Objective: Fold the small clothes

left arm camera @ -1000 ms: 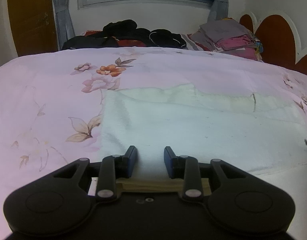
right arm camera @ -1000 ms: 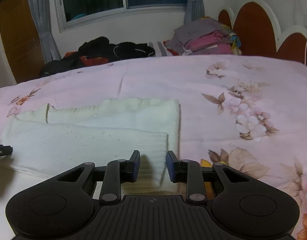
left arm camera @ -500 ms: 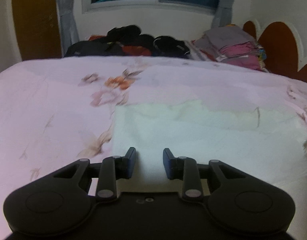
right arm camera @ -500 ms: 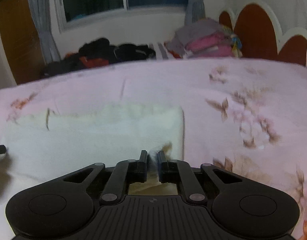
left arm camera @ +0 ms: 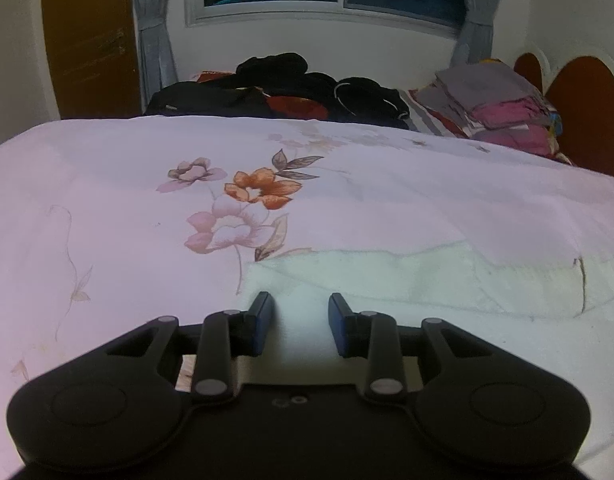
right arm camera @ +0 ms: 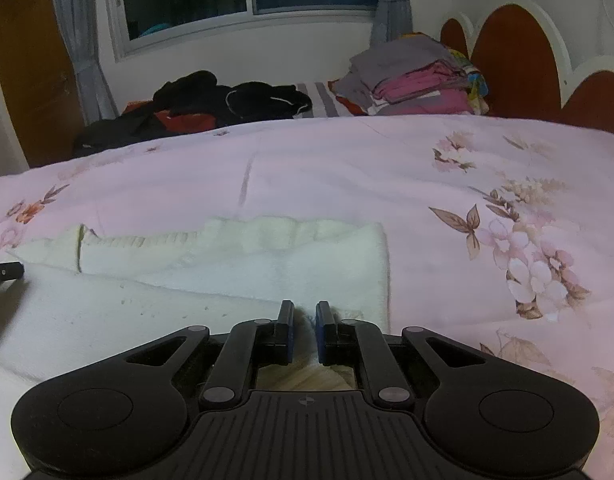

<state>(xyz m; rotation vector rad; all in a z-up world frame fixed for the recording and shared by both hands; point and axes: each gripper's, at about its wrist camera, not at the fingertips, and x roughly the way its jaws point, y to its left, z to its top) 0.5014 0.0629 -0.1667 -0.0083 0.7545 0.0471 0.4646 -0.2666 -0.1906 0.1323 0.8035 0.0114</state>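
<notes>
My right tongs [right arm camera: 305, 326] pinch the cream knitted garment's [right arm camera: 235, 276] near corner on the floral pink bed [right arm camera: 347, 168]; my left tongs [left arm camera: 301, 328] gape over its other corner, ready to lift.

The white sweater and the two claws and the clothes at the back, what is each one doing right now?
White sweater: lying flat on the bed, partly folded, near edge pinched.
Right claw: shut on the white sweater's near edge.
Left claw: open, over the sweater's near left corner, gripping nothing.
Dark clothes pile: heaped, unfolded, at the far side.
Folded clothes stack: neatly stacked by the headboard.
Floral bedspread: spread out, mostly smooth.
</notes>
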